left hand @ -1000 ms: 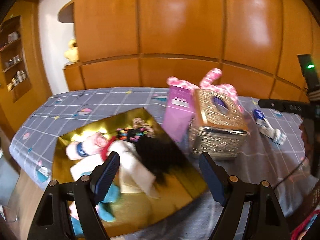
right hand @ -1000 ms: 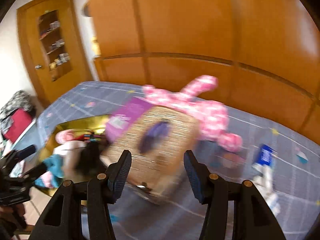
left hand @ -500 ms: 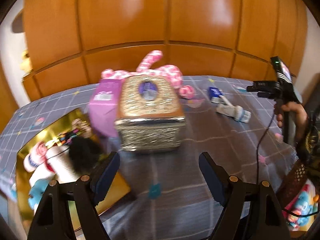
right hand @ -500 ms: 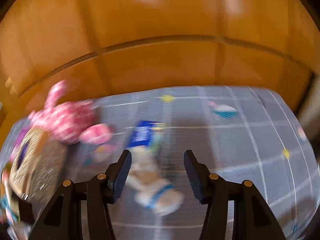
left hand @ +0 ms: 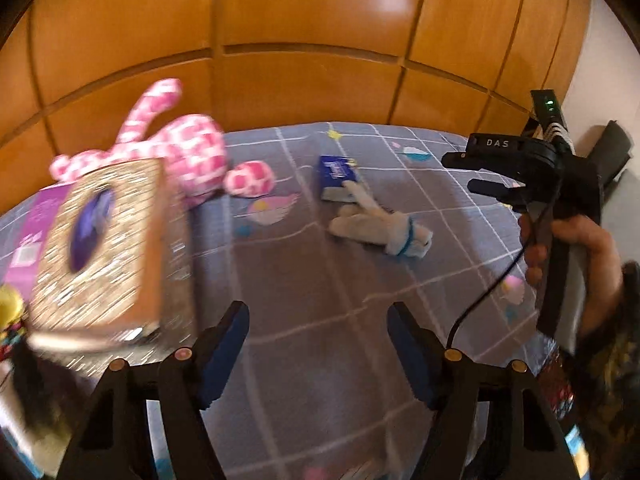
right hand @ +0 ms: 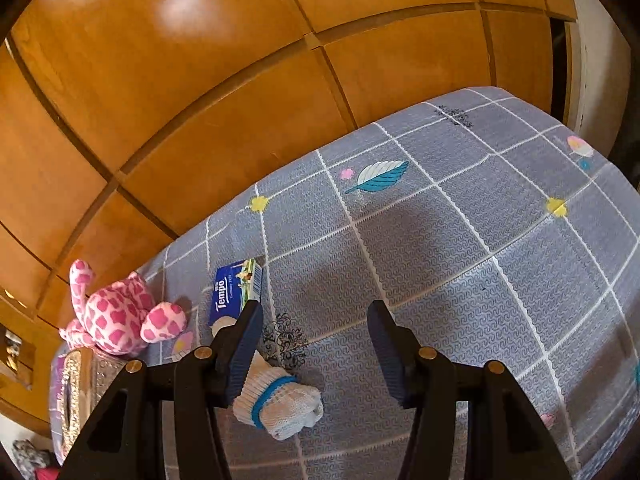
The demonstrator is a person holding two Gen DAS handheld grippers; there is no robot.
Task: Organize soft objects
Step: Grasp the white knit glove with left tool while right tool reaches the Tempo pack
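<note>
Nearest the cameras, both grippers are empty. The left gripper (left hand: 318,344) has its jaws closing with only bare cloth between them, and the right gripper (right hand: 316,350) stands spread, nothing pinched; the rolled white glove (right hand: 280,398) lies just under its left finger, not clamped.

By my reading the sorting is only partly done. At least 3 soft things lie loose on the table (left hand: 320,288): the glove (left hand: 380,230), a blue pack of tissues (left hand: 334,178) touching its far end, and a pink spotted plush toy (left hand: 188,156) further back, pressed against the glittery tissue box (left hand: 104,244). A purple box (left hand: 30,224) stands beside that box. At the left edge, blurred shapes may be things already gathered, but I cannot tell.

The table wears a grey cloth with a white grid and small feather and flower prints. Behind it runs a wall of glossy orange-brown wooden panels (right hand: 240,80). A person's hand (left hand: 576,256) holds the right gripper's handle.
</note>
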